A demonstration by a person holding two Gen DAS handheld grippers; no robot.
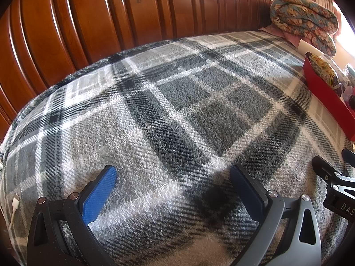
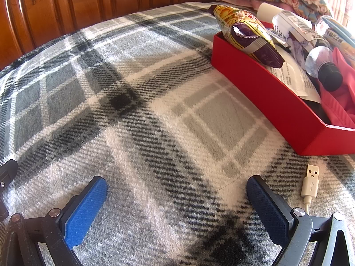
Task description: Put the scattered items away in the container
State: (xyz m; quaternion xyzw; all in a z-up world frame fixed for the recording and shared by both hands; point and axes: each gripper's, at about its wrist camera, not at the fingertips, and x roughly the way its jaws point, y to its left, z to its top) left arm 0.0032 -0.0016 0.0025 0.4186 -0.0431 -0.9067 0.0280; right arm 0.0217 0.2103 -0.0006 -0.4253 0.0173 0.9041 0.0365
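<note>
A red box (image 2: 261,93) sits on the plaid blanket at the right, holding a yellow-purple snack bag (image 2: 246,33), clear bottles (image 2: 319,62), a printed paper and pink cloth (image 2: 341,97). It also shows at the right edge of the left wrist view (image 1: 326,97). A white USB cable plug (image 2: 310,181) lies on the blanket just right of my right gripper (image 2: 177,188), which is open and empty. My left gripper (image 1: 173,177) is open and empty over bare blanket. A white cable end (image 1: 15,201) lies at its far left.
A ribbed wooden headboard (image 1: 88,22) runs along the back. A folded floral quilt (image 1: 304,20) lies at the back right behind the box. The right gripper's black frame (image 1: 332,181) shows at the left wrist view's right edge.
</note>
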